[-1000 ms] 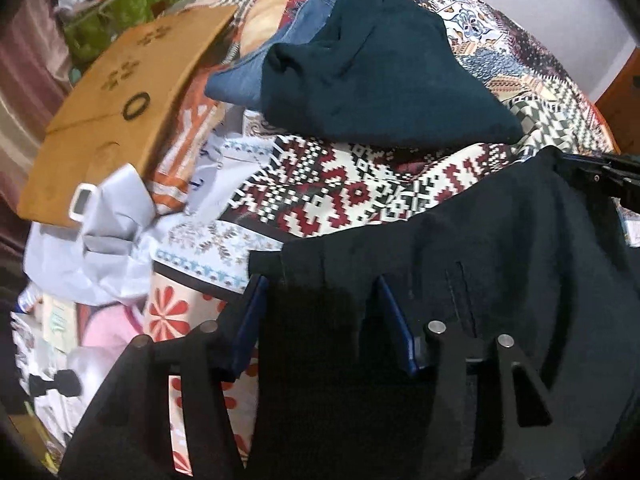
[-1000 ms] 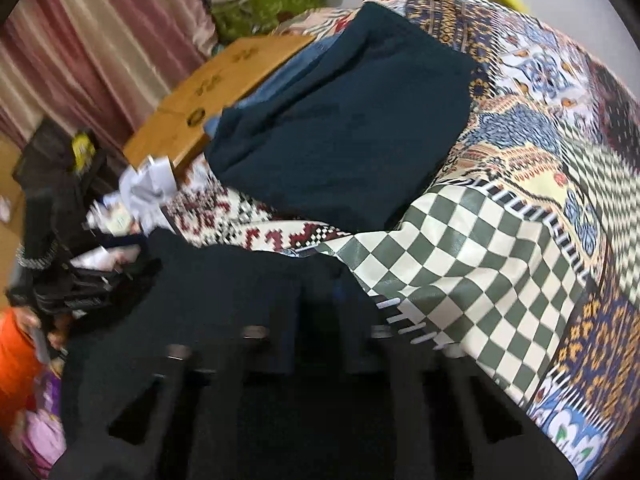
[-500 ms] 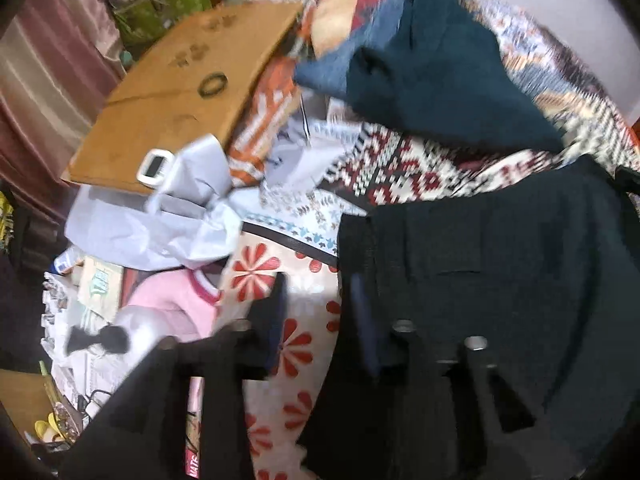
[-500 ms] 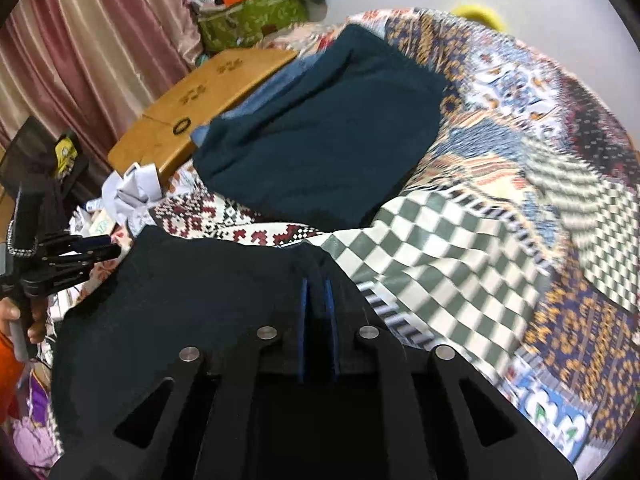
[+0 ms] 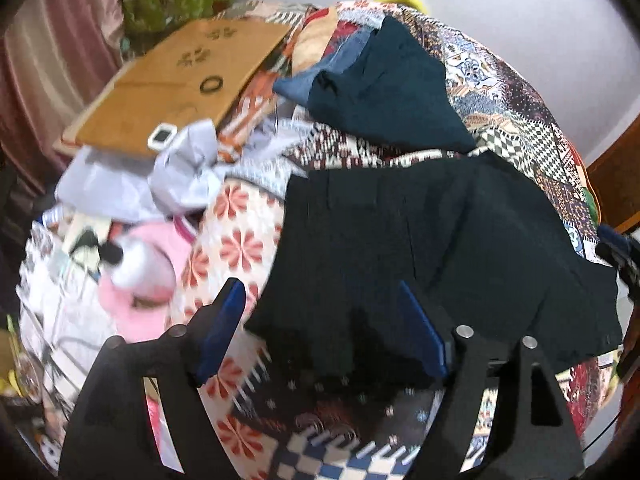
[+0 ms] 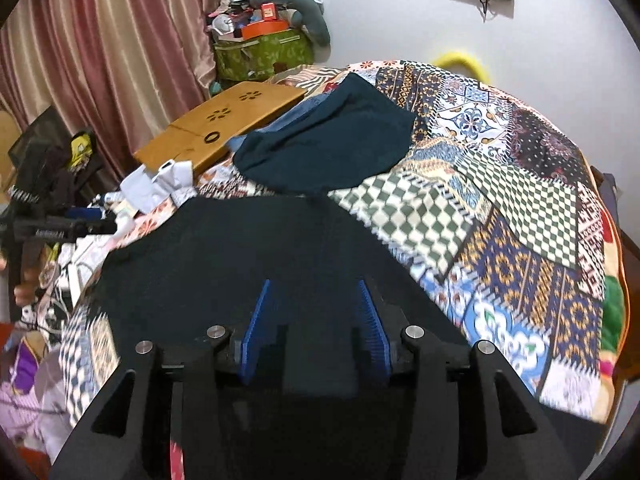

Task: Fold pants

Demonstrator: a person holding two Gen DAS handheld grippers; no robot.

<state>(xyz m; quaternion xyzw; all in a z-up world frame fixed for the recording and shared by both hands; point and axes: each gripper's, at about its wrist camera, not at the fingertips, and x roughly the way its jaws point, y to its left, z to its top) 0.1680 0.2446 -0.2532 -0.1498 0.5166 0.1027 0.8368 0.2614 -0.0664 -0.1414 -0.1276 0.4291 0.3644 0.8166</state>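
The black pants [image 5: 440, 248] lie folded flat on the patchwork bedspread [image 5: 520, 120]. My left gripper [image 5: 320, 286] hovers above their near left edge. Its jaws are opening wide, and the blue pads [image 5: 224, 320] touch no cloth. In the right wrist view the pants [image 6: 240, 256] spread out below my right gripper [image 6: 314, 284]. Its jaws are opening too, and nothing is pinched between the pads [image 6: 256, 320]. The right gripper's tip [image 5: 616, 244] shows at the pants' far right edge. The left gripper [image 6: 60, 228] sits at the left.
A folded dark teal garment [image 6: 328, 148] lies over blue jeans [image 5: 320, 76] further back on the bed. A wooden lap desk [image 5: 176, 80], crumpled white paper [image 5: 188, 168] and pink clutter [image 5: 148, 264] crowd the left side. Curtains [image 6: 100, 40] and a green bag [image 6: 264, 56] stand behind.
Both grippers have let go of the pants, opened and pulled up and back. The left one also slid left off the waistband. The pants now lie flat on the bed.
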